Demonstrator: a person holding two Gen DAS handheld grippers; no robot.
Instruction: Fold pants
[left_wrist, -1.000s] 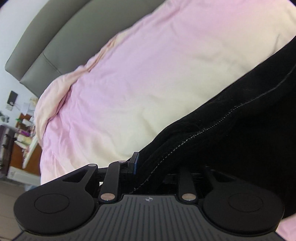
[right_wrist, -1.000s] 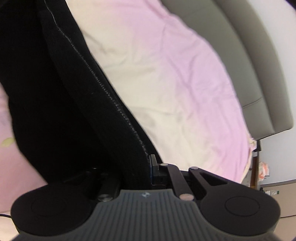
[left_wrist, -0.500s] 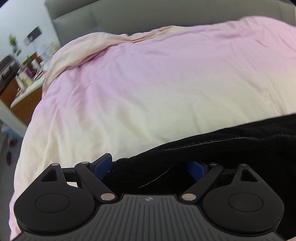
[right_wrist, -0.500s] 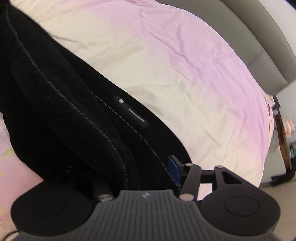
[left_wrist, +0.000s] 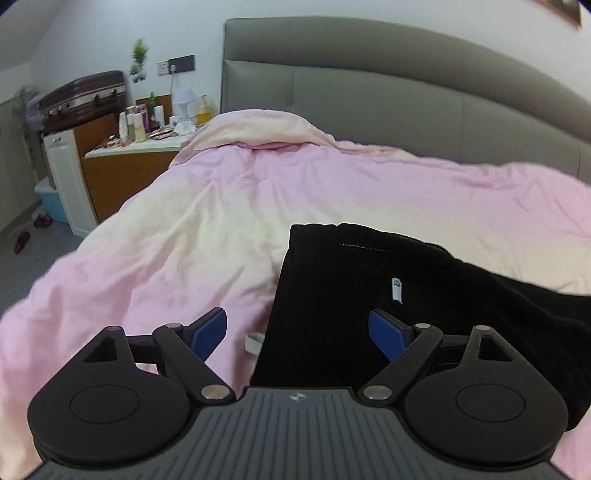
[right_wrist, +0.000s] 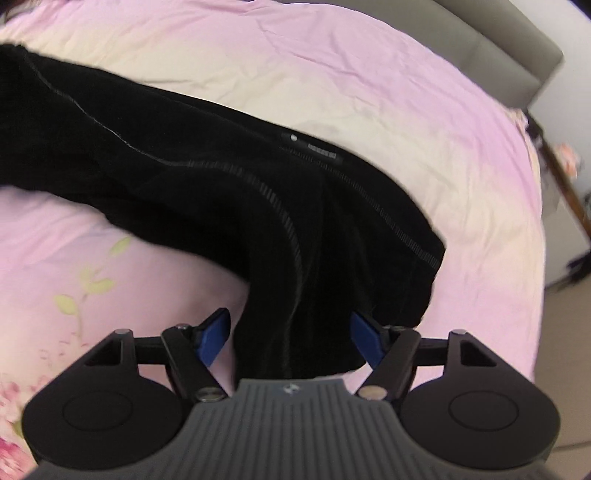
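Black pants (left_wrist: 369, 280) lie on the pink bed cover, waistband end towards the headboard, with a small white label (left_wrist: 396, 290) showing. My left gripper (left_wrist: 297, 330) is open above the pants' left edge, holding nothing. In the right wrist view the pants (right_wrist: 229, 192) stretch from the upper left down to the gripper, with a grey seam line and a small tag (right_wrist: 314, 147). My right gripper (right_wrist: 290, 334) is open, its blue pads either side of the cloth end, not clamped on it.
The pink duvet (left_wrist: 221, 221) covers the bed, grey headboard (left_wrist: 388, 88) behind. A cluttered bedside cabinet (left_wrist: 129, 155), a suitcase (left_wrist: 83, 98) and a blue bin (left_wrist: 53, 201) stand at the left. The bed's right edge (right_wrist: 539, 258) drops to the floor.
Both grippers have opened and let go of the pants, which now lie on the bed. Both cameras have swung back and up from the cloth.
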